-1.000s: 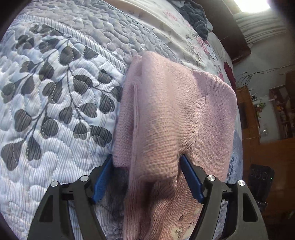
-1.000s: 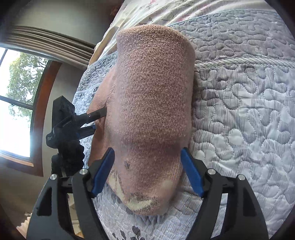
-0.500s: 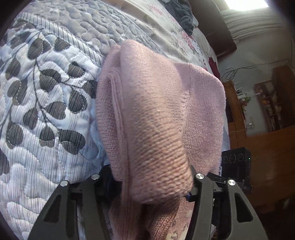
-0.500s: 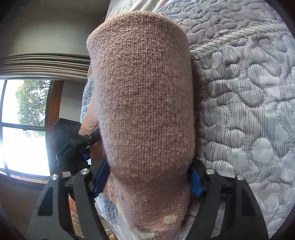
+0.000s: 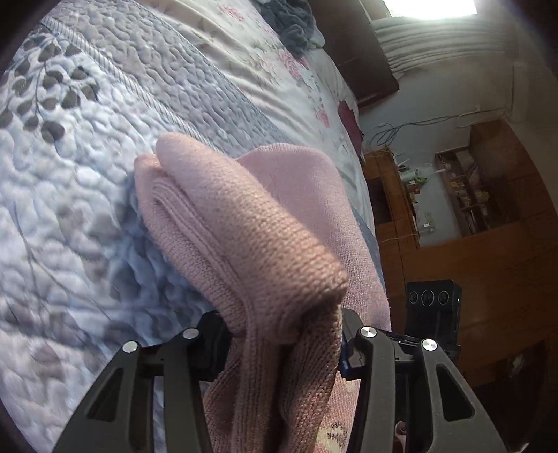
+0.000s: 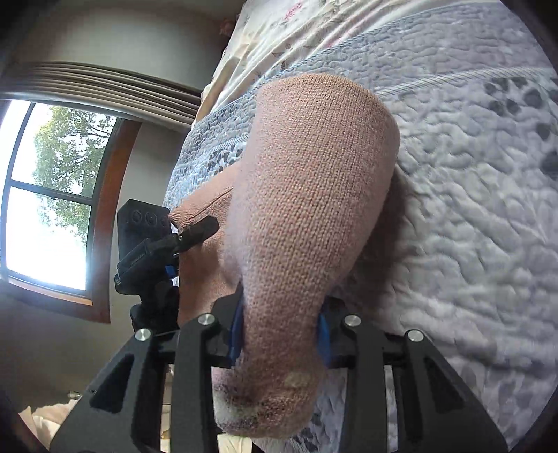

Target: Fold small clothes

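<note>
Mid-fold, judging by the lie of the cloth. Left gripper (image 5: 284, 343) clenched on a bunched edge of the pink knitted garment (image 5: 251, 237), low centre of the left wrist view; right gripper (image 6: 279, 331) likewise clamped on the same garment, low centre of the right wrist view, blue pads only just showing at either side of the knit. Garment lifted at both held edges, draped forward over the grey quilted bedspread (image 5: 80, 195), far end seemingly resting on it near the frame's middle. Several layers already stacked along the left-hand edge, so at least one fold probably done. Left to do, as a judgement: carry the held edge over, lay it flat, let go, smooth. Dark clothing heap (image 5: 289, 24) at upper centre, well apart, possibly still unfolded. Other gripper visible at middle left of the right wrist view.
</note>
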`<state>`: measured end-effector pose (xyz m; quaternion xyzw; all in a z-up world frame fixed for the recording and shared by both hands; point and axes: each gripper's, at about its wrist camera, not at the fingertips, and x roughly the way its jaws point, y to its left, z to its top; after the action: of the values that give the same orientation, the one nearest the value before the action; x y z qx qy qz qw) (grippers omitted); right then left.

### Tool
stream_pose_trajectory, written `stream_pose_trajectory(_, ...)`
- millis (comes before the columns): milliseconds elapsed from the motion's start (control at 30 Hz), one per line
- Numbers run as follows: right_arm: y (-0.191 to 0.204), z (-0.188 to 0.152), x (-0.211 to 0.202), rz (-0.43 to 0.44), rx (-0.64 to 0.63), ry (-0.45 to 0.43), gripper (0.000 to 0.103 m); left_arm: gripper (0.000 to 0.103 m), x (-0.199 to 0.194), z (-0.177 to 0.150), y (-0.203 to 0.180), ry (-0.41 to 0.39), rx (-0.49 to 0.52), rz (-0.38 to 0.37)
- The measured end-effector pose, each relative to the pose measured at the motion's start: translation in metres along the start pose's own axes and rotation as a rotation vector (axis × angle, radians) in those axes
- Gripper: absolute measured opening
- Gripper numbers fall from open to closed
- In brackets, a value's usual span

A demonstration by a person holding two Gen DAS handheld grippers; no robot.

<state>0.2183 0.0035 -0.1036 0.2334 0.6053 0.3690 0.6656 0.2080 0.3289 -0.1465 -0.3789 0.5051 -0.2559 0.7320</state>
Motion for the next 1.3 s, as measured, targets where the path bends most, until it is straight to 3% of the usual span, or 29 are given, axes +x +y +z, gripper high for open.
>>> stream_pose_trajectory(133, -0.014, -0.060, -0.032, -0.029, 0.024, -0.034, 0.032, 0.047, 0.017, -0.051, -0.020, 0.027, 0.020, -0.018)
stream_pose_trajectory(267, -0.044, -0.107, -0.048, -0.067, 0.073, -0.055, 0.031, 0.047, 0.023, -0.091, -0.019, 0.043, 0.044, 0.024)
stream_pose_trajectory(333, -0.058, -0.122, -0.041, -0.091, 0.098, -0.043, 0.031, 0.047, 0.025, -0.100, -0.003, 0.059, 0.033, 0.084)
stream_pose_trajectory(467, -0.064, -0.131, -0.030, -0.089, 0.093, -0.053, 0.031, 0.048, 0.027, -0.110, 0.022, 0.065, -0.015, 0.087)
stream_pose_trajectory(600, -0.049, -0.125, -0.023, -0.156, 0.047, -0.034, 0.037, 0.049, 0.025, -0.106, 0.008, 0.087, 0.013, 0.137)
stream_pose_trajectory(667, -0.041, -0.118, -0.027, -0.195, 0.023, -0.036, 0.045, 0.050, 0.016, -0.104, 0.001, 0.076, 0.028, 0.155)
stream_pose_trajectory(700, -0.038, -0.112, -0.028, -0.213, 0.019, -0.032, 0.052, 0.051, 0.010, -0.103, -0.001, 0.068, 0.032, 0.166)
stream_pose_trajectory(767, -0.037, -0.098, -0.031, -0.232, 0.019, -0.051, 0.078, 0.051, 0.000, -0.099, 0.002, 0.045, 0.014, 0.159)
stream_pose_trajectory(967, -0.059, -0.041, -0.030, -0.182, 0.084, -0.080, 0.086, 0.056, -0.011, -0.072, 0.015, -0.032, -0.058, 0.111)
stream_pose_trajectory(1067, -0.073, -0.013, -0.018, -0.099, 0.133, -0.063, 0.090, 0.056, 0.004, -0.054, 0.021, 0.006, -0.065, 0.098)
stream_pose_trajectory(1167, -0.080, 0.003, -0.001, -0.084, 0.145, -0.036, 0.093, 0.062, 0.020, -0.046, 0.031, 0.049, -0.071, 0.095)
stream_pose_trajectory(1233, -0.082, 0.003, 0.002, -0.082, 0.139, -0.038, 0.091, 0.062, 0.030, -0.042, 0.037, 0.065, -0.090, 0.083)
stream_pose_trajectory(1300, -0.067, 0.006, 0.004, -0.088, 0.114, -0.055, 0.077, 0.060, 0.037, -0.041, 0.036, 0.074, -0.078, 0.074)
